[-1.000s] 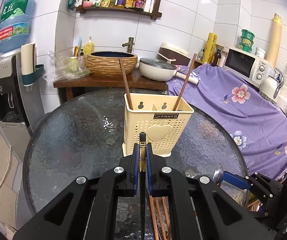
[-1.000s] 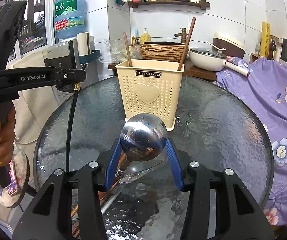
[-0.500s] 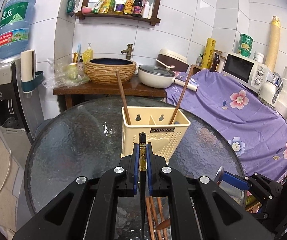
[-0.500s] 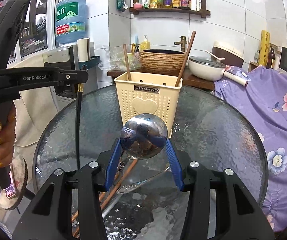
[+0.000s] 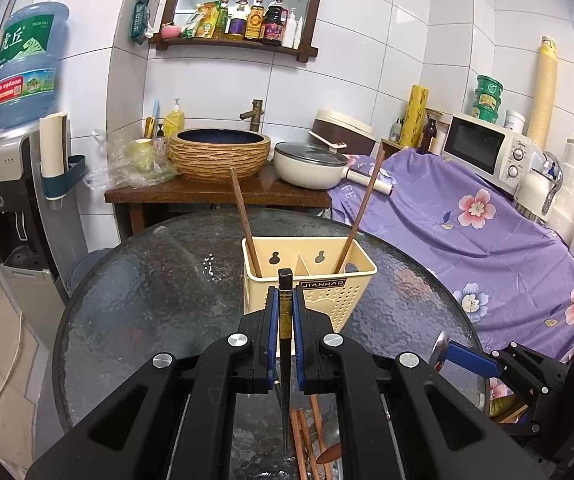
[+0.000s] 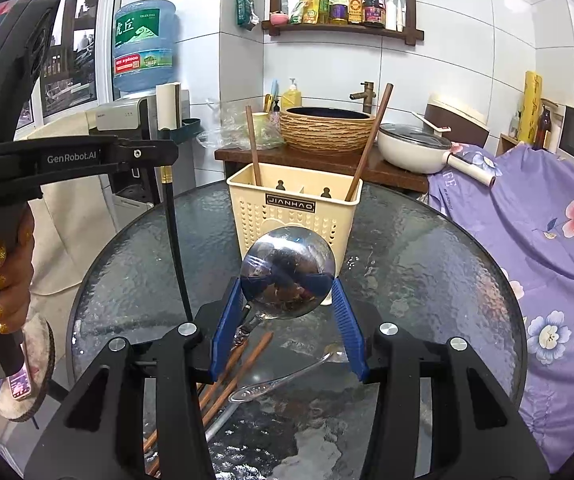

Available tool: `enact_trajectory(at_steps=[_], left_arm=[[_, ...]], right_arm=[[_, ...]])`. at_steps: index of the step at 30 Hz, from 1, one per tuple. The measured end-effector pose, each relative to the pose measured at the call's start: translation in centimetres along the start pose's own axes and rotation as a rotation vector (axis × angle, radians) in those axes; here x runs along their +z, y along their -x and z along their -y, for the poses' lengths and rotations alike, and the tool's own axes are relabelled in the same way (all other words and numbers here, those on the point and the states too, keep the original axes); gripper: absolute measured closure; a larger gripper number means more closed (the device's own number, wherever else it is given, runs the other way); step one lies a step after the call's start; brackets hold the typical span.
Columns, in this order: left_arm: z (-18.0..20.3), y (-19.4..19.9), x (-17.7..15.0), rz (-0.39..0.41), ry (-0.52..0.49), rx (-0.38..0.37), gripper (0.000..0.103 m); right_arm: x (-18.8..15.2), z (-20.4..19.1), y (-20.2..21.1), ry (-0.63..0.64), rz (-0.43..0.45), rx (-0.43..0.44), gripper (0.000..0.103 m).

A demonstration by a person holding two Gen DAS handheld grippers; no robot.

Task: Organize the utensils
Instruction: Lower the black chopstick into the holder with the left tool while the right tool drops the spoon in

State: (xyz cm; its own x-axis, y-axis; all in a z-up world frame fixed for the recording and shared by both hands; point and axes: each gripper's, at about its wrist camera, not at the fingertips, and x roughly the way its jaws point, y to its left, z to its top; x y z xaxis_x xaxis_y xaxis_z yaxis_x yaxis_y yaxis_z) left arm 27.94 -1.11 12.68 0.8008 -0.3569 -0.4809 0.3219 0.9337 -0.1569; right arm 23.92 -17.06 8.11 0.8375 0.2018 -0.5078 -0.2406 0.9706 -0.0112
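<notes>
Left wrist view. Left gripper [image 5: 286, 312]: blue-padded fingers closed on a black chopstick with a gold band [image 5: 285, 344], held upright, its tip hanging down toward 6 o'clock above the round textured-glass table [image 5: 135, 304]. Cream perforated plastic utensil caddy marked JIANHAO [image 5: 311, 280]: stands on the table at 12 o'clock, just beyond the fingertips; compartments divided inside. Two brown wooden chopsticks: one [image 5: 243, 224] in the caddy's left compartment, leaning toward 11 o'clock; the other [image 5: 361, 208] in the right compartment, leaning toward 1 o'clock. Loose brown wooden chopsticks [image 5: 307, 440]: lying on the glass at 6 o'clock, under the gripper body. Right gripper [image 5: 467, 360]: at 4 o'clock, blue pad visible, metal showing at its tip.

Right wrist view. Right gripper [image 6: 287, 296]: blue fingers clamped on either side of the bowl of a shiny steel ladle-shaped spoon [image 6: 287, 272], bowl facing the camera, handle running down toward 7 o'clock. Caddy [image 6: 295, 216]: at 12 o'clock, directly behind the spoon bowl, both wooden chopsticks standing in it. Left gripper [image 6: 163, 154]: at 9 o'clock, held level by a hand with gold-glitter nails [image 6: 3, 276], the black chopstick [image 6: 175, 248] hanging from it over the table's left part. Clear plastic spoon [image 6: 283, 380]: lying on the glass at 6 o'clock, beside the loose wooden chopsticks [image 6: 231, 376].
</notes>
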Motion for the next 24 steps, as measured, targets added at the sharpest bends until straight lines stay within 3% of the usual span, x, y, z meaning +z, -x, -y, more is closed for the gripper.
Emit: enact_trajectory(at_steps=[11, 17, 24], left_arm=[[0.4, 1.3, 2.4, 0.046, -0.009, -0.011, 0.097], [0.6, 2.6, 7.2, 0.104, 0.027, -0.059, 0.097], [1.5, 3.7, 13.3, 0.201, 0.012, -0.017, 0.097]], right_arm=[[2.3, 0.8, 0.3, 0.005, 0.018, 0.0, 0.056], [6.4, 2.4, 0.6, 0.002, 0.062, -0.038, 0.056], [11.8, 3.1, 0.5, 0.049, 0.102, -0.111, 0.056]])
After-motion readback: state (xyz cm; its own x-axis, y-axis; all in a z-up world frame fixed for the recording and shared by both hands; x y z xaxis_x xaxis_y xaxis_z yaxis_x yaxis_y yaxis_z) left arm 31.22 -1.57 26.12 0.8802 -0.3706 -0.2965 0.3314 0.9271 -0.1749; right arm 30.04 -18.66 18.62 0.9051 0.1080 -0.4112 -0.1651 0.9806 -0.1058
